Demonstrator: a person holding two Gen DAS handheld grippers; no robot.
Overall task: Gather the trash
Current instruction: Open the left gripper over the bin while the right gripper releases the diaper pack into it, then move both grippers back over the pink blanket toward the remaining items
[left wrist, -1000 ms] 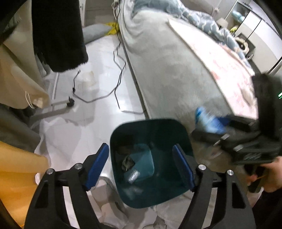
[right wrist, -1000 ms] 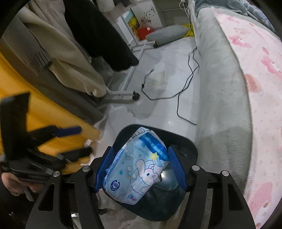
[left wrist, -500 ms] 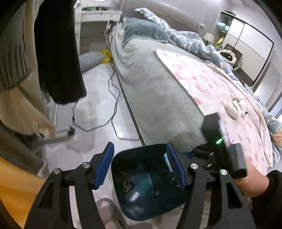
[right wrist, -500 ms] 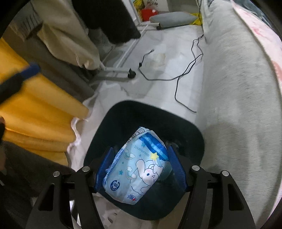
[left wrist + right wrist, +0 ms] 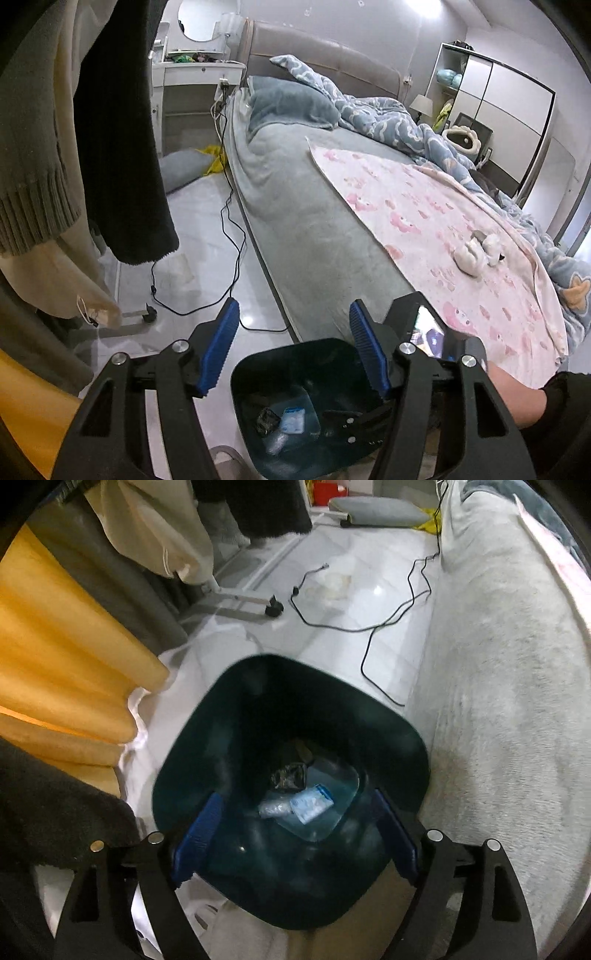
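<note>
You stand on a shiny white floor (image 5: 351, 602) next to a bed (image 5: 325, 229) with a grey cover. Your right gripper (image 5: 295, 836) points down into the dark bin (image 5: 369, 716). Its jaws have just been opening and nothing is between them. The blue pack (image 5: 312, 803) lies at the bottom of the bin, just past the 2 fingers. Your left gripper (image 5: 293, 347) is open and empty, with the bin below it.

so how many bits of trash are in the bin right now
3 that show: a crumpled dark wrapper, a clear plastic piece and the blue printed pack, all on the bottom of the dark bin. More may lie hidden in the shadowed corners.
</note>
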